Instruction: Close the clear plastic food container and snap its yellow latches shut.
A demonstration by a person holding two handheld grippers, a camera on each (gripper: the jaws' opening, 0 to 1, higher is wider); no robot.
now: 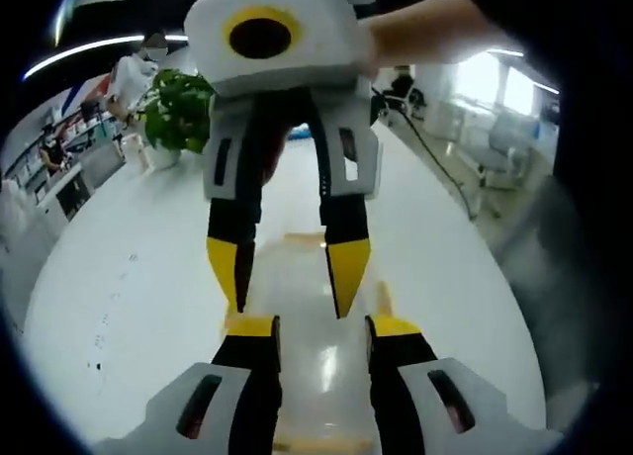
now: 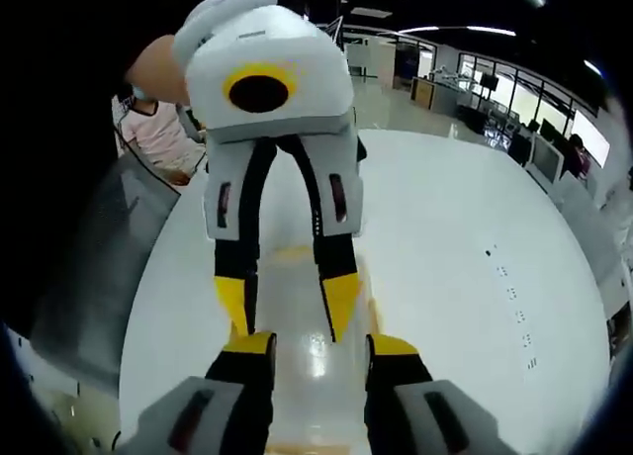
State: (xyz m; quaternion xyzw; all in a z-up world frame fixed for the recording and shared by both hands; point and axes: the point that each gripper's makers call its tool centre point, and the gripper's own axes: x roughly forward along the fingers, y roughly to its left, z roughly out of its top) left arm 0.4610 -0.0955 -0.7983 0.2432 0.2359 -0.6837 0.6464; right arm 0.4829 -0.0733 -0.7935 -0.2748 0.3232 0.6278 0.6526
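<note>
My left claw (image 1: 323,328) and right claw (image 2: 321,347) hung apart over the clear container (image 2: 309,376). Uneven pushing could have slid it across the worktop (image 2: 465,307).

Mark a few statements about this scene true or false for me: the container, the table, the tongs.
1. The clear plastic food container lies on the white table. True.
2. A green potted plant stands on that table. True.
3. The left tongs and right tongs have their jaws pressed together. False: both pairs stand apart, straddling the container.
4. The tongs have red tips. False: they are yellow.
</note>
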